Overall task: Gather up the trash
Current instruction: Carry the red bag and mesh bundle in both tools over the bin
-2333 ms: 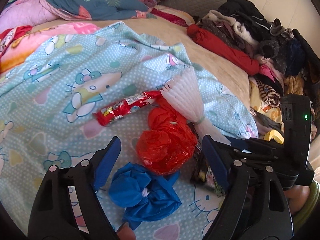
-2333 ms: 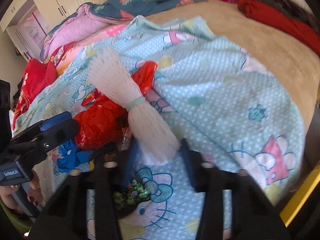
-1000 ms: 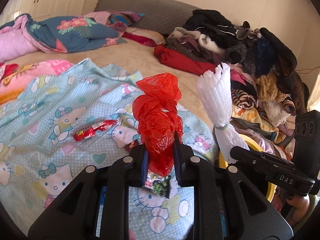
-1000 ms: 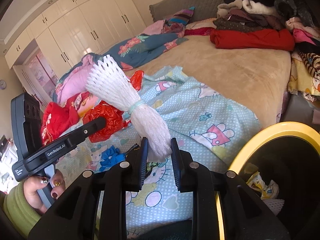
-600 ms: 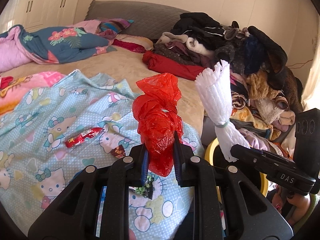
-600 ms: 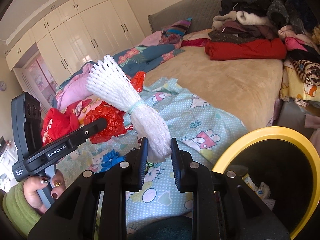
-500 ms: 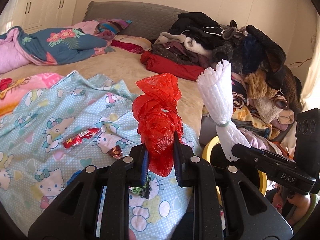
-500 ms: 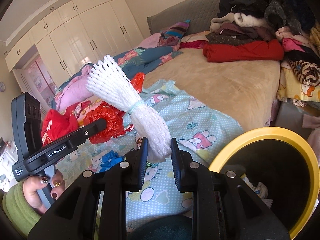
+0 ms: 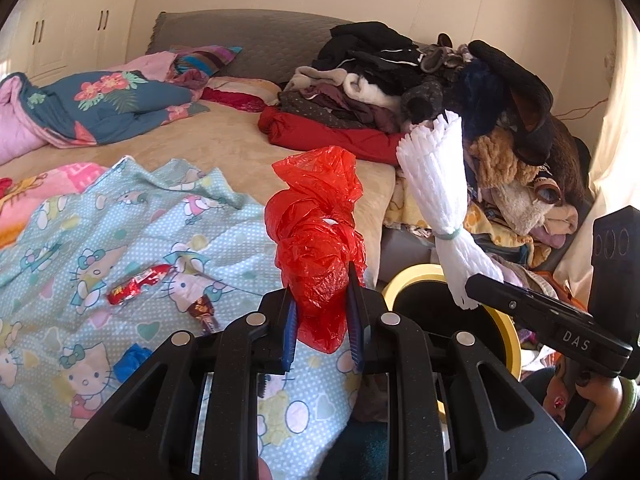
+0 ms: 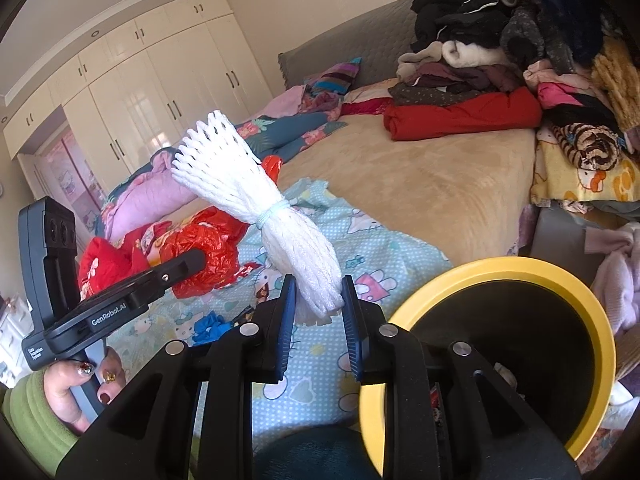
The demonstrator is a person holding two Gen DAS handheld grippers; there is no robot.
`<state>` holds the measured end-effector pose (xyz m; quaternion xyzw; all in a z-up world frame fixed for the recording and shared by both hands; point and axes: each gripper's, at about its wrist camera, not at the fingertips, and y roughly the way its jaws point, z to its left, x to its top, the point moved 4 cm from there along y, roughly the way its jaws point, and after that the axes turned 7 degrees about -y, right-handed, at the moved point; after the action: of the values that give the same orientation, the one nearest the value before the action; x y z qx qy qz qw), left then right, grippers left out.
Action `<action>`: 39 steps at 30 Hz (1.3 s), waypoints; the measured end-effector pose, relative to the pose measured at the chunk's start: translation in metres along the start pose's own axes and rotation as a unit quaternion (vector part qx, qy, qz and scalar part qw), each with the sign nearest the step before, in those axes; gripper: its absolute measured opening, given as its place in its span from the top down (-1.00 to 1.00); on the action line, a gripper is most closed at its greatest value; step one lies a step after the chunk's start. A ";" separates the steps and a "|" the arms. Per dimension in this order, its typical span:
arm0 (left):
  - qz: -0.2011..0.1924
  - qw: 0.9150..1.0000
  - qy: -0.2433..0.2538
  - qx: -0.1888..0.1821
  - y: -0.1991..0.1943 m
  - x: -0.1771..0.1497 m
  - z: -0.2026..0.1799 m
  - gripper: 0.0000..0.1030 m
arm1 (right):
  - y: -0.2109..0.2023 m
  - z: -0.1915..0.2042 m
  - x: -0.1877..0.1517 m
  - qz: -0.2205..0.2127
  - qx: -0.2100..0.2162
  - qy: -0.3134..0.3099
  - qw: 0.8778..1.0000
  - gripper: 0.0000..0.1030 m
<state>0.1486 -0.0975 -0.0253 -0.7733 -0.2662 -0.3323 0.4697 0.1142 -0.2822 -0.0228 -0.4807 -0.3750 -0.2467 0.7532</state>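
Observation:
My left gripper (image 9: 322,320) is shut on a crumpled red plastic bag (image 9: 318,236) and holds it up above the bed's edge. My right gripper (image 10: 318,312) is shut on a white foam net bundle (image 10: 256,208) tied with a band; the bundle also shows in the left wrist view (image 9: 440,188). A yellow-rimmed black trash bin (image 10: 500,272) stands by the bed, below and right of the right gripper; it also shows in the left wrist view (image 9: 412,276). A red candy wrapper (image 9: 138,285), a brown wrapper (image 9: 204,310) and a blue bag (image 9: 130,362) lie on the Hello Kitty blanket (image 9: 120,240).
A pile of clothes (image 9: 440,80) covers the bed's far right side. A folded red garment (image 10: 460,114) lies on the beige sheet. Quilts (image 9: 92,104) lie at the far left. White wardrobes (image 10: 132,100) line the wall.
Both grippers took hold of their items on the blanket, lifted them and moved right toward the bin. The bin now fills more of the right wrist view.

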 end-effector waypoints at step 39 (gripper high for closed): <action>0.062 0.993 0.088 -0.043 0.033 -0.043 -0.094 0.72 | -0.065 -0.113 -0.030 -0.037 -0.088 0.099 0.990 0.57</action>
<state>0.1205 -0.2010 -0.0446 -0.7758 -0.1612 -0.3805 0.4768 0.0860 -0.4119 -0.0404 -0.5044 -0.2927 -0.3527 0.7318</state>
